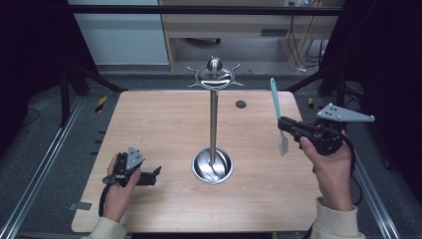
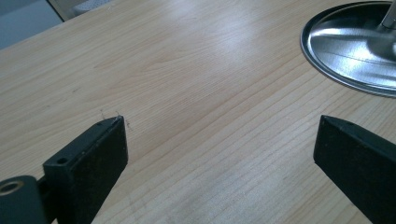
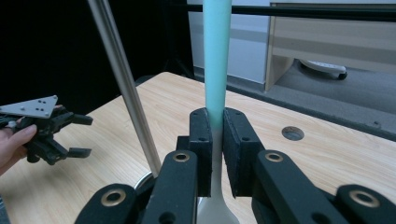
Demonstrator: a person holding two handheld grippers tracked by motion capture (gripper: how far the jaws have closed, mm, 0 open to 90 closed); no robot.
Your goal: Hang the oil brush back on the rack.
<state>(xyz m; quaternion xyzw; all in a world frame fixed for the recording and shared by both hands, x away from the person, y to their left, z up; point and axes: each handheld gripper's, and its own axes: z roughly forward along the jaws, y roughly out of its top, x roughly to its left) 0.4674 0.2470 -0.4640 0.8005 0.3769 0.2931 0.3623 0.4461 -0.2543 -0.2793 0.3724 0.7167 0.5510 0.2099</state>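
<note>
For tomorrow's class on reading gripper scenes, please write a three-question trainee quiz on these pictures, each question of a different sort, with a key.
1. True or false: the left gripper holds a cup.
2. The right gripper grips: A) a teal-handled utensil; B) a sponge; C) nothing.
3. Fill in: the metal stand's round base rests on the wooden ____.

Key: 1 false, its jaws are apart, empty. 2 A. 3 table.

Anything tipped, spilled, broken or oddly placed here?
Nothing stands out. The metal stand is upright on the table, the right hand-held gripper holds a spatula, handle up, and the left hand-held gripper is open.
</note>
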